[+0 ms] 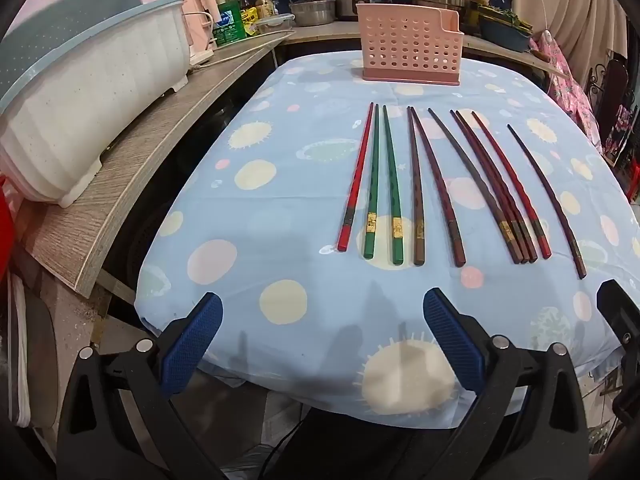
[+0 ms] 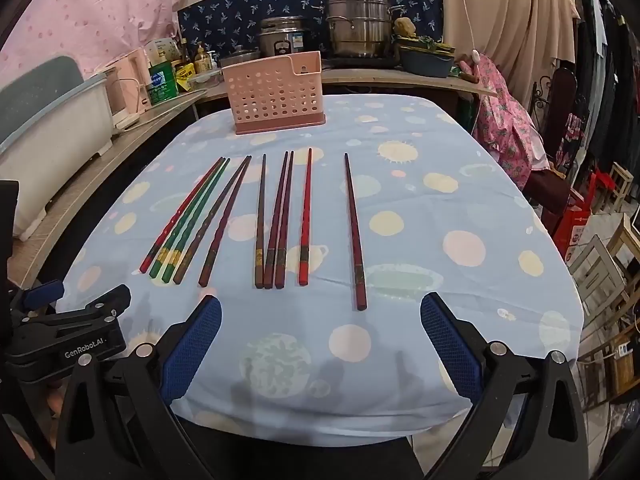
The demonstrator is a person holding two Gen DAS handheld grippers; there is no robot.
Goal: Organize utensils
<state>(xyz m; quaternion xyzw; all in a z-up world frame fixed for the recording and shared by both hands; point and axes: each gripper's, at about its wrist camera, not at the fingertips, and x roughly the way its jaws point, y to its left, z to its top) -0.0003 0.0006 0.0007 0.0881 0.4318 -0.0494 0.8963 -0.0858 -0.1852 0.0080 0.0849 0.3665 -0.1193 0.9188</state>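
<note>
Several chopsticks lie side by side on the table: a red one (image 1: 355, 179) at the left, two green ones (image 1: 391, 184), then brown and dark red ones, with a lone dark one (image 2: 355, 232) at the right. A pink perforated utensil holder (image 1: 410, 42) stands upright at the table's far edge; it also shows in the right wrist view (image 2: 276, 94). My left gripper (image 1: 322, 344) is open and empty above the near table edge, short of the chopsticks. My right gripper (image 2: 320, 344) is open and empty, also near the front edge. The left gripper's body (image 2: 68, 332) shows at the right view's left side.
The table (image 1: 240, 248) has a light blue cloth with coloured circles. A white dish tub (image 1: 80, 92) sits on a wooden counter (image 1: 132, 168) at the left. Pots, bottles and a kettle stand behind the holder. Chairs and clutter (image 2: 600, 272) stand at the right.
</note>
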